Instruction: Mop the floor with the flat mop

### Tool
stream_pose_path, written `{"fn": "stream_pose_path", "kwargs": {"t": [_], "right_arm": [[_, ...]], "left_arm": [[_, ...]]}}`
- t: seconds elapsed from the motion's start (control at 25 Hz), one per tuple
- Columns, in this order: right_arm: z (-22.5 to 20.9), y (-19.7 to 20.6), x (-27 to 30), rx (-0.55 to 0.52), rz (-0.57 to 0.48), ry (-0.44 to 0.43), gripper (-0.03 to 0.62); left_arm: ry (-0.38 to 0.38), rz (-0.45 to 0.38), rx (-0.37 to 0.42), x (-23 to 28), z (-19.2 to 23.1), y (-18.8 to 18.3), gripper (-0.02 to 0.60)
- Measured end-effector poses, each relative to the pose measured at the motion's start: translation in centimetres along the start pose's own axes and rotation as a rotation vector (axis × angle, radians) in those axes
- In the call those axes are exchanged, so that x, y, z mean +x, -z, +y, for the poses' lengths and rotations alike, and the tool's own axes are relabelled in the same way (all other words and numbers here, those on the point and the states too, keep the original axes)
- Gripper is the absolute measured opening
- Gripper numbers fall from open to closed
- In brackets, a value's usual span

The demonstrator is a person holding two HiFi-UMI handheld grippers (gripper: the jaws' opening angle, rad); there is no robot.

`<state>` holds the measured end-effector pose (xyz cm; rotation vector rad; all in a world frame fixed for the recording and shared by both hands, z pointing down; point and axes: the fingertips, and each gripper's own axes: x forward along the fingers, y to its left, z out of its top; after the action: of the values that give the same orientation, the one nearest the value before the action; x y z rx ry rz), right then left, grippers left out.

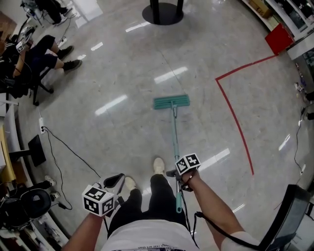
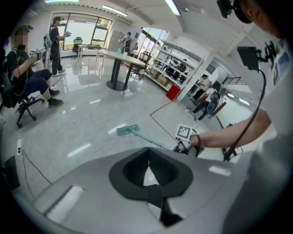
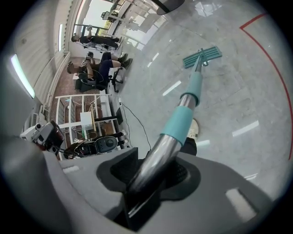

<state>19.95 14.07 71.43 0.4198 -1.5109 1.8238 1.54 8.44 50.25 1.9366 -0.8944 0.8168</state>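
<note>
Head view looked steeply down at a glossy grey floor [image 1: 122, 78], where the flat mop's teal head [image 1: 171, 102] lay flat on the tiles. It sat between a round black table base [image 1: 163, 13] further out and the person's 2 pale shoes [image 1: 158, 165] close in, and to the left of the corner of a red tape line [image 1: 235, 117]. The mop handle [image 1: 174, 142] ran from the middle of the head back toward the person, slanting up to the right gripper [image 1: 178, 182].

Right gripper view showed that claw clenched on the handle. The bare metal part of the pole lay in the notch between the 2 black pads [image 3: 116, 169], which pressed on it from both sides. The teal sleeve began just beyond the pads, and the head showed at the handle's distant end.

The left gripper [image 1: 115, 182] hung beside the person's left leg, well apart from the mop. Left gripper view showed its 2 jaws drawn together on nothing, with only a thin sliver of floor visible through them.

Toward the floor's left side, 1 seated person [image 1: 39, 59] sat on a wheeled chair, and a black cable [image 1: 68, 149] trailed across the tiles. A red box [image 1: 279, 38] stood beyond the tape line, by the shelving at the right.
</note>
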Motion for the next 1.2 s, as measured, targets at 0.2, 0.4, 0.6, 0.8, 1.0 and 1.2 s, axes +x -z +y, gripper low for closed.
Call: {"fn": "stream_pose_path", "kwargs": {"t": [0.2,0.4,0.6,0.8,1.0,1.2], "right_arm": [[-0.2,-3.5,-0.7,-0.005,-0.014,-0.002,0.152],[-0.5,-6.1,-1.3,-0.01,-0.019,-0.002,0.152],[-0.9,-8.9,-2.0,-0.011,-0.036,-0.004,0.15],[-0.5,-12.1,-2.4,-0.005,-0.061,-0.025,0.15],[-1.3,-14.5,-3.1,-0.022,-0.061,-0.002,0.15],[-1.5,-17.0,-3.7,-0.02,-0.072,-0.003,0.147]], "left_arm": [[-0.018,0.001,-0.023,-0.3,1.4,-0.4,0.005],[-0.021,0.003,-0.028,-0.2,1.4,-0.6,0.005],[-0.006,-0.003,-0.048,0.1,0.9,-0.8,0.005],[-0.021,0.0,-0.062,-0.1,1.4,-0.7,0.005],[-0.019,-0.007,-0.084,-0.3,1.5,-0.5,0.005],[-0.006,-0.033,-0.133,-0.9,1.7,-0.5,0.005]]}}
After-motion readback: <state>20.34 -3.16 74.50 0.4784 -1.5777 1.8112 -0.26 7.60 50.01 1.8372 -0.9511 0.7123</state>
